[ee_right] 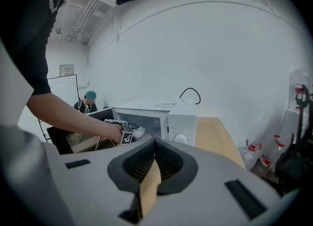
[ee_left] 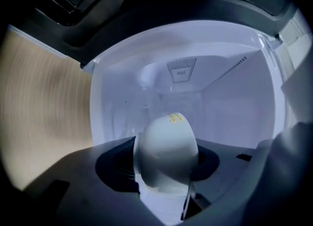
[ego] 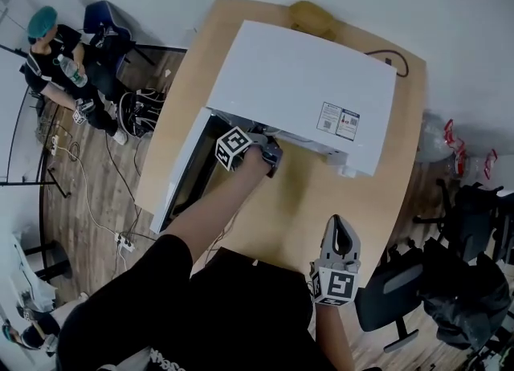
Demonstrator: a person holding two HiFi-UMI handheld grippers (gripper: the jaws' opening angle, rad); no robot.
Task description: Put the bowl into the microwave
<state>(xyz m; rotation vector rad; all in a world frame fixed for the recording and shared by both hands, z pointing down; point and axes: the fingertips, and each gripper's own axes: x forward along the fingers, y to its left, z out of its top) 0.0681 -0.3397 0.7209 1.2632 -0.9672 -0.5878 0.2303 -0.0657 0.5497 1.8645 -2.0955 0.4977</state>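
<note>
Standing on the wooden worktop (ego: 321, 201), the white microwave (ego: 309, 92) had its door (ego: 181, 173) swung open to the left, which exposed the lit cavity (ee_left: 205, 98). The left gripper (ego: 271, 155) was at the cavity mouth and pointed into it slightly below level. Its jaws were clamped on the white bowl (ee_left: 166, 154). The bowl projected straight ahead of the jaws, gripped at its near edge, with its rounded body tilted toward the rear wall. The cavity floor therefore lay directly ahead of and below the bowl, so the coming move appeared to be a short advance and descent along the line of the gripper. The right gripper (ego: 340, 229) was well apart, near the front edge of the worktop, with its jaws together on nothing.
</note>
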